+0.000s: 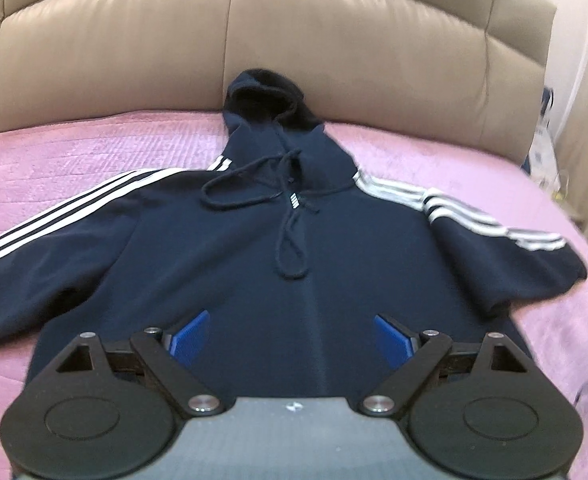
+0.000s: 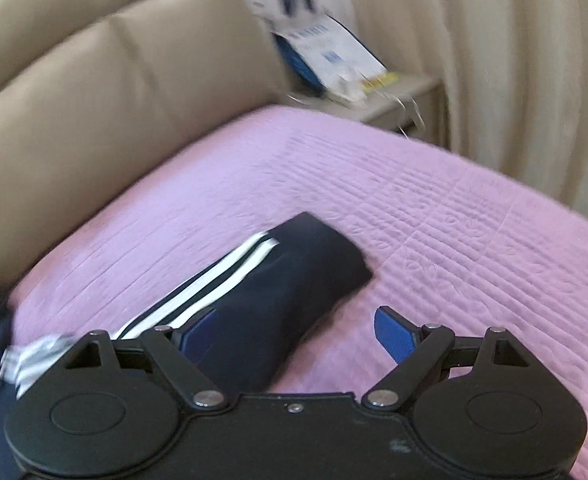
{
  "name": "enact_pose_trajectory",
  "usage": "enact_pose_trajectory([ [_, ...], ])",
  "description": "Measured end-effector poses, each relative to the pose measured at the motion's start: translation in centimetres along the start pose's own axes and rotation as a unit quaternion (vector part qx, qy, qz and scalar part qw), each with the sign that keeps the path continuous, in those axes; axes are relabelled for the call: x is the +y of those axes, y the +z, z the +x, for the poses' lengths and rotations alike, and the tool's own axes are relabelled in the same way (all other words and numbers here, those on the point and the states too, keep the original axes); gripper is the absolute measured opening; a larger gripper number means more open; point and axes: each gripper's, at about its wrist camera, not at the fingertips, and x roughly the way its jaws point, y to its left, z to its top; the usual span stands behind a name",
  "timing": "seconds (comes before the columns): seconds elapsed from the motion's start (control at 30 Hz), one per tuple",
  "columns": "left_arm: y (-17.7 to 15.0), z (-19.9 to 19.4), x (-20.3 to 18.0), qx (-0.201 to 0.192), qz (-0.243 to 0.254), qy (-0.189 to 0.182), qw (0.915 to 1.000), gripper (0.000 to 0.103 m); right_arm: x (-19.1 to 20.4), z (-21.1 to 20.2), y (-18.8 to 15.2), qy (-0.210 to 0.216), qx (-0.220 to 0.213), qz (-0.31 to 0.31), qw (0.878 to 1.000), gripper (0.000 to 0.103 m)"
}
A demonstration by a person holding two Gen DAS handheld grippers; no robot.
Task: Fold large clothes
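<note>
A navy hoodie (image 1: 278, 248) with white sleeve stripes lies flat, front up, on the pink bedspread (image 1: 74, 160), hood toward the headboard and both sleeves spread out. My left gripper (image 1: 292, 334) is open and empty above the lower chest. In the right wrist view my right gripper (image 2: 295, 330) is open and empty over the hoodie's right sleeve (image 2: 278, 284), whose cuff (image 2: 329, 252) lies flat on the bedspread (image 2: 433, 220); the left fingertip is over the sleeve, the right one over bare bedspread.
A beige padded headboard (image 1: 294, 40) runs behind the bed. A bedside table (image 2: 397, 100) holds a white and blue bag (image 2: 325, 48) past the bed's right corner. Beige curtains (image 2: 513, 60) hang at the right.
</note>
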Motion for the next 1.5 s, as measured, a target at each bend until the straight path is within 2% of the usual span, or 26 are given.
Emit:
enact_pose_trajectory([
  [0.13,-0.6,0.3,1.2,0.02,0.008,0.016,0.9996,0.09,-1.8,4.2,1.3,-0.021,0.015,0.075,0.997,0.102],
  [0.2,-1.0,0.2,1.7,0.028,0.007,0.024,0.9993,0.09,-2.9,6.0,1.3,-0.005,0.036,0.123,0.992,0.103],
  [0.23,-1.2,0.3,2.0,0.033,0.005,0.028,0.9991,0.09,-2.6,5.9,1.4,-0.006,0.027,0.128,0.991,0.103],
  [0.27,-1.4,0.3,2.1,0.038,0.002,0.03,0.9988,0.09,-2.2,5.9,1.6,0.001,0.02,0.12,0.993,0.093],
  [0.33,-1.7,0.6,2.3,0.052,-0.005,0.033,0.9981,0.09,-0.4,6.3,1.9,0.013,0.032,0.092,0.995,0.039],
  [0.37,-1.8,0.8,2.3,0.058,-0.008,0.035,0.9977,0.09,0.6,6.5,2.0,0.016,0.041,0.073,0.996,0.017],
  [0.43,-1.8,1.0,2.1,0.066,-0.012,0.034,0.9972,0.089,2.3,5.9,2.5,0.015,0.035,0.042,0.998,0.016],
  [0.53,-1.2,1.0,1.6,0.063,-0.01,0.03,0.9975,0.086,4.0,2.7,3.8,-0.004,-0.016,-0.016,1.0,0.015],
  [0.6,-0.6,0.7,1.3,0.054,-0.007,0.032,0.998,0.086,4.1,0.5,5.0,-0.05,-0.069,-0.042,0.995,0.014],
  [0.67,0.1,0.4,1.2,0.043,-0.008,0.033,0.9985,0.086,3.8,-2.2,5.7,-0.135,-0.137,-0.055,0.98,0.015],
  [0.7,0.4,0.3,1.2,0.037,-0.009,0.033,0.9987,0.086,3.4,-3.2,6.0,-0.162,-0.156,-0.05,0.973,0.015],
  [0.77,0.9,0.1,1.4,0.03,-0.012,0.031,0.999,0.086,3.0,-4.1,5.9,-0.198,-0.166,-0.037,0.965,0.015],
  [0.83,1.2,0.0,1.6,0.03,-0.016,0.022,0.9992,0.084,4.0,-4.4,5.2,-0.2,-0.163,-0.044,0.965,0.015],
  [0.87,1.3,0.0,1.8,0.031,-0.018,0.016,0.9992,0.082,5.0,-4.6,4.9,-0.188,-0.165,-0.053,0.967,0.015],
  [0.93,1.6,-0.2,2.3,0.033,-0.022,0.002,0.9992,0.078,8.1,-5.8,3.5,-0.133,-0.169,-0.079,0.973,0.015],
  [1.0,2.3,-0.6,2.9,0.028,-0.025,0.0,0.9993,0.077,12.3,-7.7,1.8,-0.058,-0.163,-0.107,0.979,0.016],
  [1.07,3.1,-1.2,3.6,0.016,-0.024,0.002,0.9996,0.077,16.9,-10.4,-0.5,0.03,-0.15,-0.137,0.979,0.016],
  [1.17,4.3,-2.2,4.8,-0.007,-0.029,0.001,0.9995,0.077,23.2,-13.3,-4.7,0.135,-0.127,-0.173,0.967,0.016],
  [1.27,5.3,-2.5,5.9,-0.024,-0.037,0.006,0.999,0.077,29.0,-14.5,-9.7,0.225,-0.085,-0.195,0.951,0.016],
  [1.37,5.8,-2.4,7.4,-0.037,-0.049,0.012,0.998,0.077,33.1,-14.1,-13.3,0.279,-0.049,-0.213,0.935,0.02],
  [1.43,5.6,-2.1,8.4,-0.044,-0.06,0.011,0.9972,0.077,35.6,-13.3,-16.4,0.323,-0.006,-0.232,0.918,0.041],
  [1.47,5.5,-1.9,9.0,-0.046,-0.067,0.008,0.9967,0.077,36.7,-12.3,-17.7,0.347,0.03,-0.252,0.903,0.073],
  [1.5,5.3,-1.5,9.5,-0.045,-0.074,0.006,0.9963,0.077,37.3,-11.4,-18.7,0.361,0.065,-0.266,0.892,0.078],
])
